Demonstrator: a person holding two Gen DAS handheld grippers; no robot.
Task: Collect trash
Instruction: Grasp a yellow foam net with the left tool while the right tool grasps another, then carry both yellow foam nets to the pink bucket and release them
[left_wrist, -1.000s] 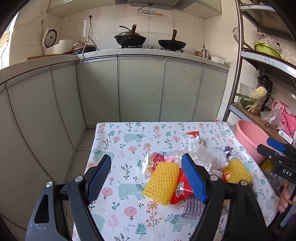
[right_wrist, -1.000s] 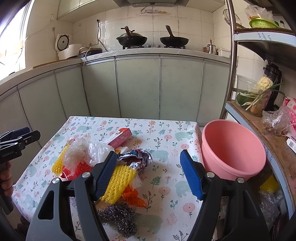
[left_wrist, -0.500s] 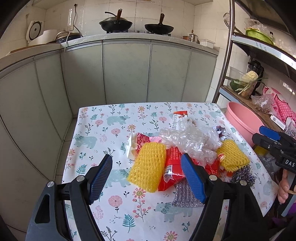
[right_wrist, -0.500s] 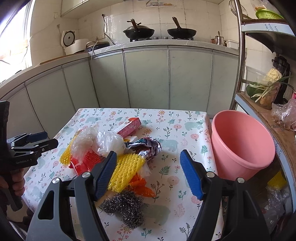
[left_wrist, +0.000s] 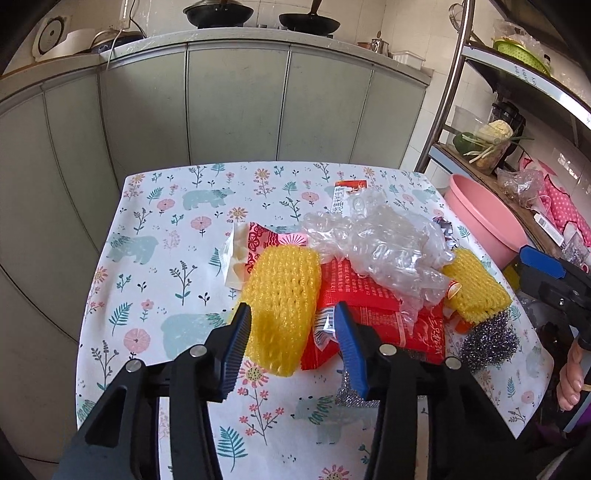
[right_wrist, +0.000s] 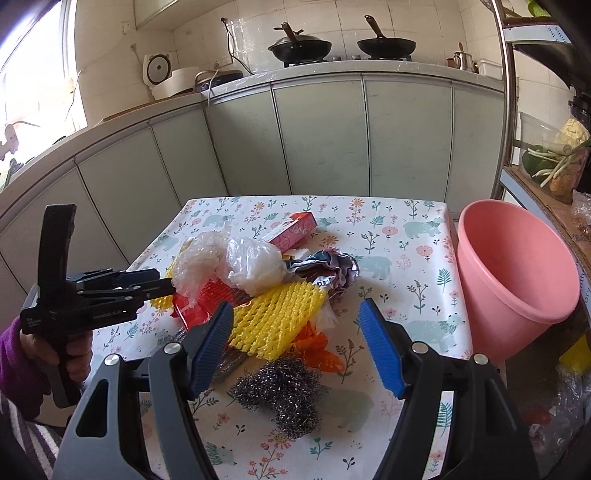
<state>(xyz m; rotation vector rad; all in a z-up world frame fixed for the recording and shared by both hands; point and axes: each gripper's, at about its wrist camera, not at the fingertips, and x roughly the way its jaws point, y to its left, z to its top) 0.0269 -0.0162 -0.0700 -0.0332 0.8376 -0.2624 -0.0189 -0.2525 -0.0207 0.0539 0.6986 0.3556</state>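
Nearest in the left wrist view, the left gripper (left_wrist: 291, 332) is closing: its fingers (left_wrist: 236, 347) straddle the near end of a yellow foam net (left_wrist: 282, 295) at lower centre, and the pads do not clearly press it yet. In the right wrist view the right gripper (right_wrist: 295, 347) stands wide open with nothing held, above a steel scourer (right_wrist: 284, 395) at lower centre.

Just behind, the pile lies on the bench (left_wrist: 155, 258): a red wrapper (left_wrist: 373, 295), a second foam net (right_wrist: 277, 317), crumpled clear plastic (left_wrist: 384, 247), foil (right_wrist: 332, 269) and, farthest, a pink box (right_wrist: 295, 230).

At the right edge the pink bin (right_wrist: 517, 273) looks empty inside. I judge collecting has barely begun: the first grasp is under way and every piece is left.
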